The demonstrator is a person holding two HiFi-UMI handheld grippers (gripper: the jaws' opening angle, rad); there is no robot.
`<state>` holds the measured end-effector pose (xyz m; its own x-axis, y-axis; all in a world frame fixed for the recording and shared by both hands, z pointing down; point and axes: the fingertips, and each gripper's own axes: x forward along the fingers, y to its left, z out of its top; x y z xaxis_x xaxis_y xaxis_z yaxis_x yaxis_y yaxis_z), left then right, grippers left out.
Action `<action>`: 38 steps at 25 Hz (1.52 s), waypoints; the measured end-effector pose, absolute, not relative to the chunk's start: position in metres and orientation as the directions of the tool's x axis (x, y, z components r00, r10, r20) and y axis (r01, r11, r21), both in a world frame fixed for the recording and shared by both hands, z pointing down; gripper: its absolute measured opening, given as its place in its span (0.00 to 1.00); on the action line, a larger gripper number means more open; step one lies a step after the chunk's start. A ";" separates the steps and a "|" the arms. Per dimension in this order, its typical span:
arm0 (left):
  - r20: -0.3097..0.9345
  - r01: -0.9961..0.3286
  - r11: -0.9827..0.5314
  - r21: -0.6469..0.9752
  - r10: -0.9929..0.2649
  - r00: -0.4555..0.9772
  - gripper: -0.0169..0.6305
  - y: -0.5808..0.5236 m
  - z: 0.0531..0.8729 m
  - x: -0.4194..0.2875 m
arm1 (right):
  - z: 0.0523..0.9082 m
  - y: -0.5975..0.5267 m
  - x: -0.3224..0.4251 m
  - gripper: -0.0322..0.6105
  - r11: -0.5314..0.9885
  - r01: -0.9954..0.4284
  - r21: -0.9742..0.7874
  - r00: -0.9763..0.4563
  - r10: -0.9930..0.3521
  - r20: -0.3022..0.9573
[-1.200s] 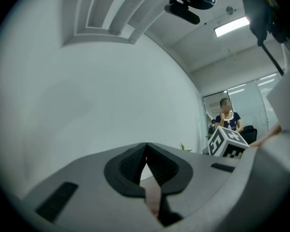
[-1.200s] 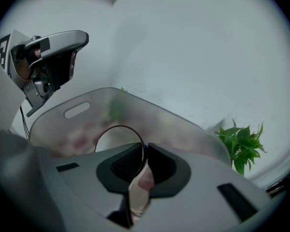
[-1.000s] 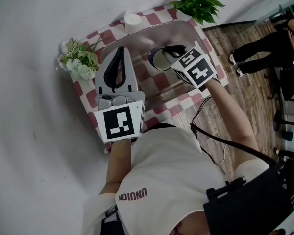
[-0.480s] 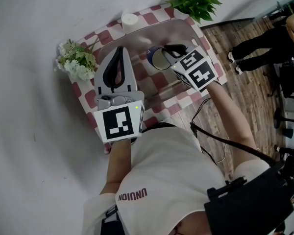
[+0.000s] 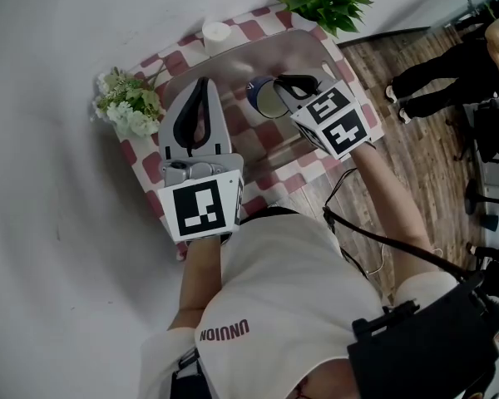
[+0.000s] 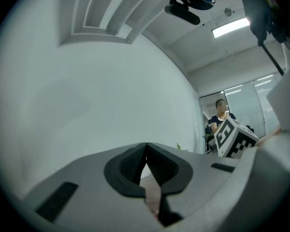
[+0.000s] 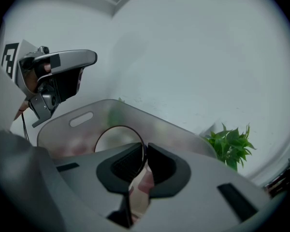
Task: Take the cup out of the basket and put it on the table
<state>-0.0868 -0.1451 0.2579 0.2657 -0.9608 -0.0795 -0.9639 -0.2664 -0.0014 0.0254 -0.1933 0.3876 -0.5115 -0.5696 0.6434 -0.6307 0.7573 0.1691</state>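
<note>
Right gripper (image 5: 284, 84): closed on the rim of the cup (image 5: 266, 100), one jaw inside the wall and one outside. The right gripper view shows the thin rim pinched between the pads and the round mouth just left of the jaws.

The cup hangs over the right half of the basket (image 5: 233, 56), tipped so that its mouth faces back toward you. Its long axis runs roughly along the jaws, so the body lies ahead and to the left of your right gripper. Whether the base has cleared the basket floor cannot be told from these views.

Left gripper (image 5: 201, 86): jaws together, nothing between them, tips aimed up at the wall. It hovers over the left part of the basket, beside the cup but apart from it, and plays no part in the hold.

Surroundings: the basket takes up most of the middle of the table (image 5: 145, 163). A green plant (image 5: 328, 2) stands at the far right corner, a white cylinder (image 5: 216, 33) at the far edge, and flowers (image 5: 129, 106) at the left edge.

By judgement, the bare checked cloth along the near edge and the right edge is your closest landing place. The basket's wall lies between the cup and that cloth, so lift over it, then turn the cup upright before you set it down.
</note>
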 end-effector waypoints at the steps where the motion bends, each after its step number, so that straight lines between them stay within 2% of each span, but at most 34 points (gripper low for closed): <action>1: -0.082 -0.964 -0.266 0.013 -0.961 0.265 0.05 -0.145 0.256 -0.086 | 0.387 -0.193 0.026 0.13 0.756 -0.633 0.168 -0.513 -0.571 0.641; 38: -0.074 -0.943 -0.332 0.025 -0.941 0.329 0.05 -0.140 0.255 -0.054 | 0.340 -0.179 0.074 0.13 0.607 -0.782 0.142 -0.479 -0.730 0.488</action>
